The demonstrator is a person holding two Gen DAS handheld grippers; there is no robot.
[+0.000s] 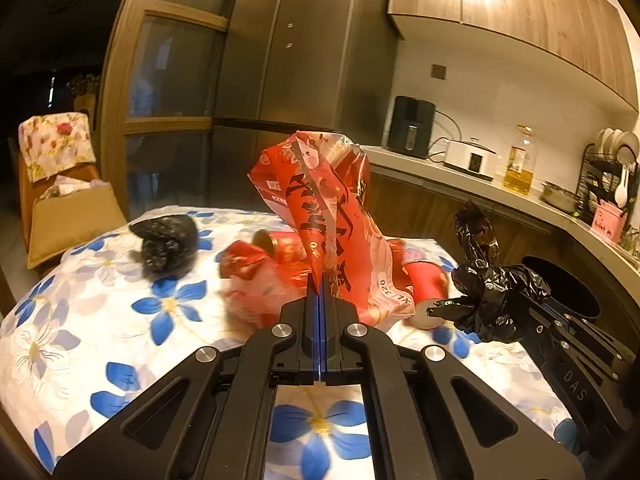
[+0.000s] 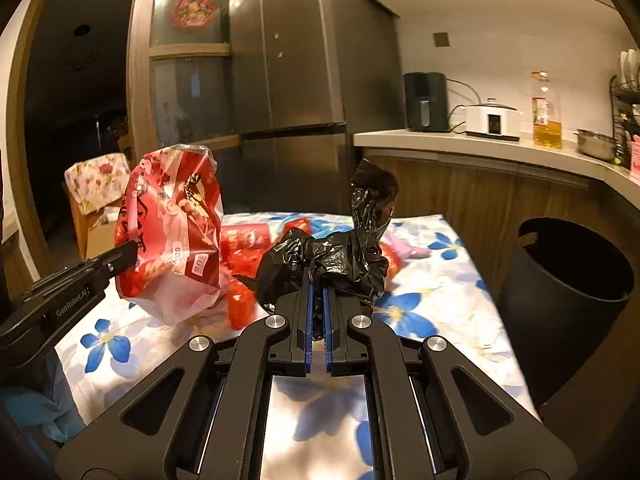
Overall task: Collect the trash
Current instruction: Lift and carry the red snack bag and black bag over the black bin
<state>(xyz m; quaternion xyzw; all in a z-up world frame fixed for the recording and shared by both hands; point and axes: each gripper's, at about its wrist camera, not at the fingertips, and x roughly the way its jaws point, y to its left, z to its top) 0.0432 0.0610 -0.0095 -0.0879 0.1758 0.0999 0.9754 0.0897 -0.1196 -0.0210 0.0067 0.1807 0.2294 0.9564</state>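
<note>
Left tool (image 1: 322, 280) grips red wrapper (image 1: 320, 216) standing upright; right tool (image 2: 318, 280) grips black bag (image 2: 332, 256).

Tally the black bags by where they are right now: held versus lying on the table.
Held: 1, the black bag clamped in the right gripper.
On the table: 1, the second black bag, lying on its far left part.
Total: 2
</note>
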